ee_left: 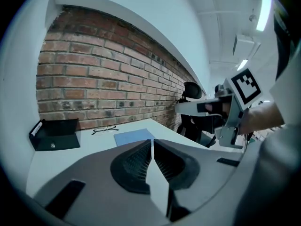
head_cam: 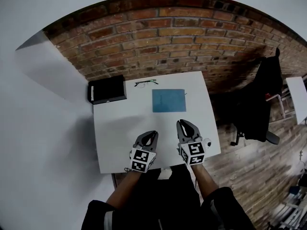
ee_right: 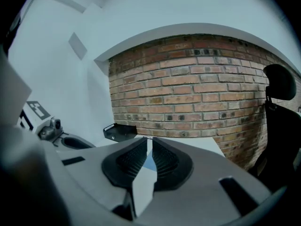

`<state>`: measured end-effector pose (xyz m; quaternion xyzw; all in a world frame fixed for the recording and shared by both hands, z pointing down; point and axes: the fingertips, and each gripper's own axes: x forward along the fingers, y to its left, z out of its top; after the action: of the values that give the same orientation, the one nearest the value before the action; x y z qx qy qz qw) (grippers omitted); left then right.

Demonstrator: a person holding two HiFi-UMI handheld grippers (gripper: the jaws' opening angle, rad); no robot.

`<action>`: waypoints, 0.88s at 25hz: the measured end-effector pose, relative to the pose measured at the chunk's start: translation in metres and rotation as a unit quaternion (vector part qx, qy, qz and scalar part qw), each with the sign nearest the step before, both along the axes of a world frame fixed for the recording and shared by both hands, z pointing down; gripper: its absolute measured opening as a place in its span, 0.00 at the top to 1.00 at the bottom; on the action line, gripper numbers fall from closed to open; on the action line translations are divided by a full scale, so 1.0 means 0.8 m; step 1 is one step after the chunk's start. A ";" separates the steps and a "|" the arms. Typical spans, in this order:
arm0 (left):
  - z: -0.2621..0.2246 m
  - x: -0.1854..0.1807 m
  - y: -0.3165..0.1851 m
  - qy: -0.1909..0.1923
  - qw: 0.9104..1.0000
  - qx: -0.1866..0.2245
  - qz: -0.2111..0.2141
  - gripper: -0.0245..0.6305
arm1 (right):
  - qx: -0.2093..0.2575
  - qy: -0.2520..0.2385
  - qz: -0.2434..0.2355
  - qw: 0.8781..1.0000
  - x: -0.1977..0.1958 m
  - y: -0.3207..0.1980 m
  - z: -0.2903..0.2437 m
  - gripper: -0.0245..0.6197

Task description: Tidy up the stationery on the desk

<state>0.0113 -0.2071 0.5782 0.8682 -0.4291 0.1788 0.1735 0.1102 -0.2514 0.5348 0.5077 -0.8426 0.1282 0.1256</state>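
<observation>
A blue notebook lies flat on the white desk toward its far side; it also shows as the blue notebook in the left gripper view. A pair of glasses rests near the desk's far edge, also seen as the glasses. A black tray sits at the far left corner, the same black tray and black tray. My left gripper and right gripper hover over the near part of the desk, both shut and empty, well short of the notebook.
A brick wall runs behind the desk. A black office chair stands on the wooden floor to the right. The right gripper shows at the right of the left gripper view.
</observation>
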 end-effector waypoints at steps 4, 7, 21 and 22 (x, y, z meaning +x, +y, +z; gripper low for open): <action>0.018 0.018 -0.028 -0.010 1.000 -0.007 -0.028 0.93 | -0.003 -0.004 -0.037 0.999 0.007 -0.037 0.010 0.92; 0.028 0.029 -0.047 -0.009 0.998 -0.021 -0.067 0.93 | -0.009 0.000 -0.077 0.997 0.012 -0.063 0.019 0.92; 0.055 0.051 -0.124 -0.059 0.969 -0.036 -0.236 0.73 | -0.011 0.058 -0.263 0.963 0.018 -0.182 0.042 0.86; 0.061 0.052 -0.126 -0.067 0.966 -0.041 -0.245 0.70 | -0.014 0.060 -0.274 0.960 0.018 -0.186 0.047 0.85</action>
<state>0.0530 -0.3077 0.6271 0.7152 -0.6315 0.2055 0.2180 0.1243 -0.3999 0.5728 0.2628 -0.9383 0.0698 0.2136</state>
